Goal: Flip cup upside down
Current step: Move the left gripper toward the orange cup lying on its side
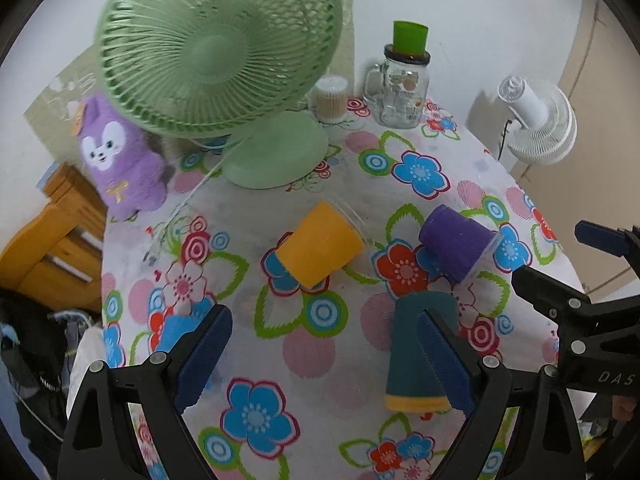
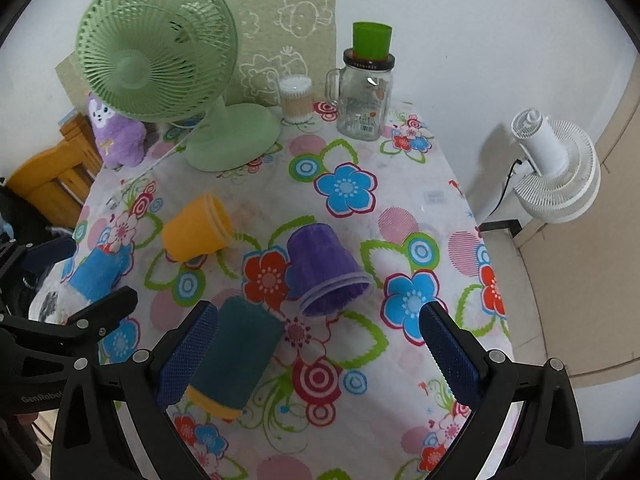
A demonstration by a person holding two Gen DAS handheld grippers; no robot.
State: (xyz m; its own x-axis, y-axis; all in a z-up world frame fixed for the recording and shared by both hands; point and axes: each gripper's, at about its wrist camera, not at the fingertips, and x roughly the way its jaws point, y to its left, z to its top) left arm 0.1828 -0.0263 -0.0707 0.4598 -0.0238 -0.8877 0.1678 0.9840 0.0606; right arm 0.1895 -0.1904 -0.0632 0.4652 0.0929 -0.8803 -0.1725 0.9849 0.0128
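Four cups are on the flowered tablecloth (image 1: 308, 360). An orange cup (image 1: 318, 245) (image 2: 197, 229) and a purple cup (image 1: 456, 243) (image 2: 326, 270) lie on their sides. A dark teal cup with a yellow rim (image 1: 412, 354) (image 2: 234, 360) also lies on its side. A blue cup (image 2: 96, 274) lies near the left edge, partly hidden behind my left finger in the left wrist view (image 1: 176, 328). My left gripper (image 1: 324, 354) is open, its right finger (image 1: 444, 360) in front of the teal cup. My right gripper (image 2: 320, 354) is open, its left finger (image 2: 188, 356) beside the teal cup.
A green desk fan (image 1: 218, 64) (image 2: 160, 64), a purple plush toy (image 1: 120, 152), a cotton-swab jar (image 2: 295, 98) and a glass mug jar with a green cup on top (image 2: 366, 92) stand at the back. A white fan (image 2: 558, 168) stands off the table's right edge.
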